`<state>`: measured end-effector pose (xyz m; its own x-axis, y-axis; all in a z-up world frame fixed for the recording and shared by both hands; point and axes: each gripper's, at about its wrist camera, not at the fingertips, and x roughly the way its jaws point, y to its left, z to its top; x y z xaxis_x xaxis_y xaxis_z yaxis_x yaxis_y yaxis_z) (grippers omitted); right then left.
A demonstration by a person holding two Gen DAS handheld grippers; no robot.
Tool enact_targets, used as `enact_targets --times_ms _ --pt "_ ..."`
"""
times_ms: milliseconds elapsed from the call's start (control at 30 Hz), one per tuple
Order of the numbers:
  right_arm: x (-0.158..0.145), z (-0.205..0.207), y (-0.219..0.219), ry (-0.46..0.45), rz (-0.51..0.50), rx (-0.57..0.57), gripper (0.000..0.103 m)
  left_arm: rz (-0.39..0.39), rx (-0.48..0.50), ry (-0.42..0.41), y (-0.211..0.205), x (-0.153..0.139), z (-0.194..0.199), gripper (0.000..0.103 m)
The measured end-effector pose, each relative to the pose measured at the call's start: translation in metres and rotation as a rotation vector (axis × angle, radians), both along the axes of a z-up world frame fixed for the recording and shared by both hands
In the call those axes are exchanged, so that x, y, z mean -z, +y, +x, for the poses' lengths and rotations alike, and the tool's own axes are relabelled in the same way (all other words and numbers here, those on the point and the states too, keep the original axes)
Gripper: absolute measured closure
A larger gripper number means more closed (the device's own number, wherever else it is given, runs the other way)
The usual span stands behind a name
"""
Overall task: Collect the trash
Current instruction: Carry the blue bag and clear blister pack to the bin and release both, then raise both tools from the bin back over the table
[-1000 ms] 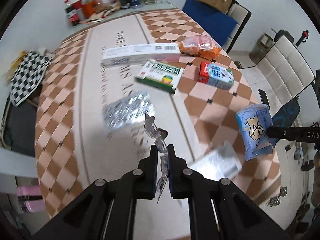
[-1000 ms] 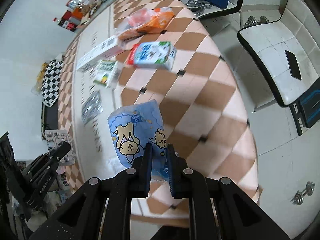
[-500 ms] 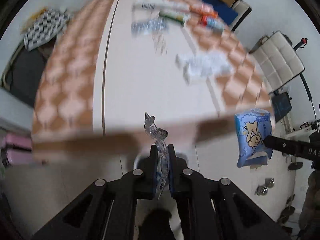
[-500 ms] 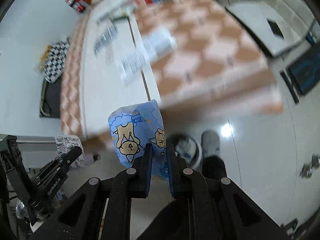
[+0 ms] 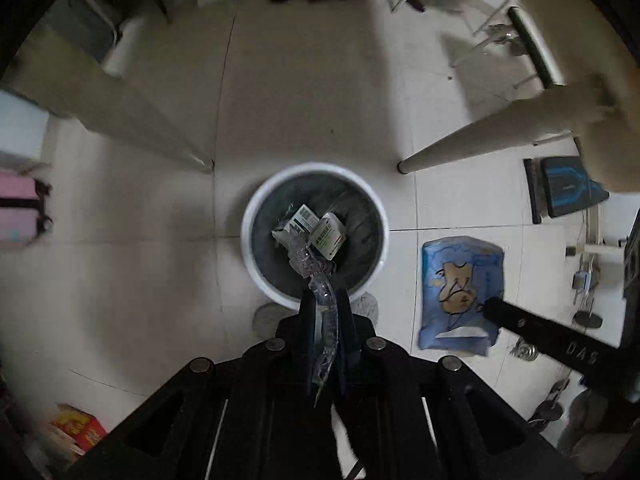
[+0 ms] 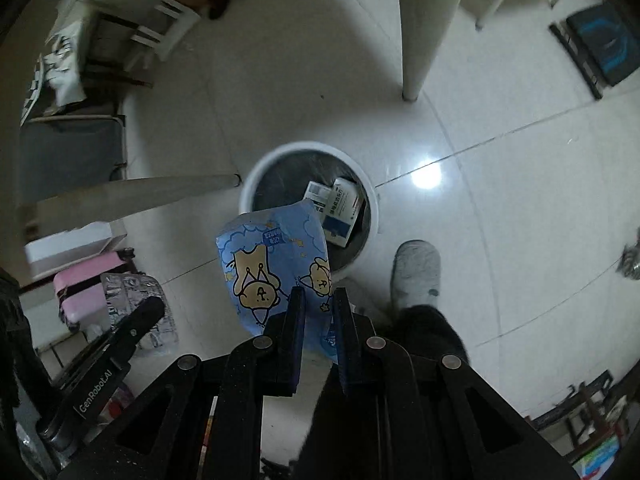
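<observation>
A round white-rimmed trash bin (image 5: pixel 256 208) (image 6: pixel 256 172) stands on the tiled floor under the table, with small medicine boxes (image 5: pixel 326 236) (image 6: pixel 340 208) inside. My left gripper (image 5: pixel 325 300) points down over the bin's near rim, shut on a clear plastic blister strip (image 5: pixel 316 276) that hangs over the bin. In the right wrist view that strip (image 6: pixel 132 304) shows at the lower left. My right gripper (image 6: pixel 318 298) is shut on a blue cartoon-printed packet (image 6: pixel 272 260), held just above the bin's near side. The left wrist view has this packet (image 5: pixel 460 288) to the right of the bin.
Two pale table legs (image 5: pixel 480 140) (image 5: pixel 120 116) slant down on either side of the bin. A person's grey shoe (image 6: pixel 416 276) stands right beside it. A pink suitcase (image 6: pixel 84 284) sits at the left, a dark mat (image 5: pixel 564 188) at the right, dumbbells (image 5: pixel 584 320) further right.
Both grippers dropped from above the checkered tabletop to below its edge and now point down over the floor bin. Each kept hold of its item throughout.
</observation>
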<state>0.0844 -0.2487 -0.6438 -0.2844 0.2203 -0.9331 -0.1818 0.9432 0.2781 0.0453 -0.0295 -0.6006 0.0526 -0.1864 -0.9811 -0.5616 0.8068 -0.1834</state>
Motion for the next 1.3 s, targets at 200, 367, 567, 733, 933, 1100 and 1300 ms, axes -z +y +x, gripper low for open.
enact_targets --times_ms 200,367,567,733,933,1100,1300 --pt "0.097 0.008 0.019 0.047 -0.007 0.025 0.085 -0.169 -0.131 0.014 0.021 0.099 0.010 0.087" --pt "0.151 0.010 0.035 0.037 -0.048 -0.036 0.032 -0.183 -0.182 0.019 0.033 0.127 0.005 0.018" --pt "0.157 0.003 0.045 -0.030 -0.102 -0.161 0.005 -0.069 -0.123 0.068 0.032 0.110 -0.015 0.008" --pt "0.125 -0.003 0.052 -0.107 -0.153 -0.252 0.005 0.062 -0.043 0.092 0.023 0.079 -0.027 0.008" --pt "0.071 -0.011 0.054 -0.167 -0.180 -0.285 0.005 0.121 -0.022 0.081 0.019 0.033 -0.039 0.008" --pt "0.015 -0.019 0.054 -0.182 -0.163 -0.289 0.005 0.150 -0.019 0.069 0.016 -0.008 -0.048 0.008" --pt "-0.058 -0.030 0.055 -0.197 -0.137 -0.298 0.005 0.171 -0.032 0.043 0.014 -0.079 -0.061 0.008"
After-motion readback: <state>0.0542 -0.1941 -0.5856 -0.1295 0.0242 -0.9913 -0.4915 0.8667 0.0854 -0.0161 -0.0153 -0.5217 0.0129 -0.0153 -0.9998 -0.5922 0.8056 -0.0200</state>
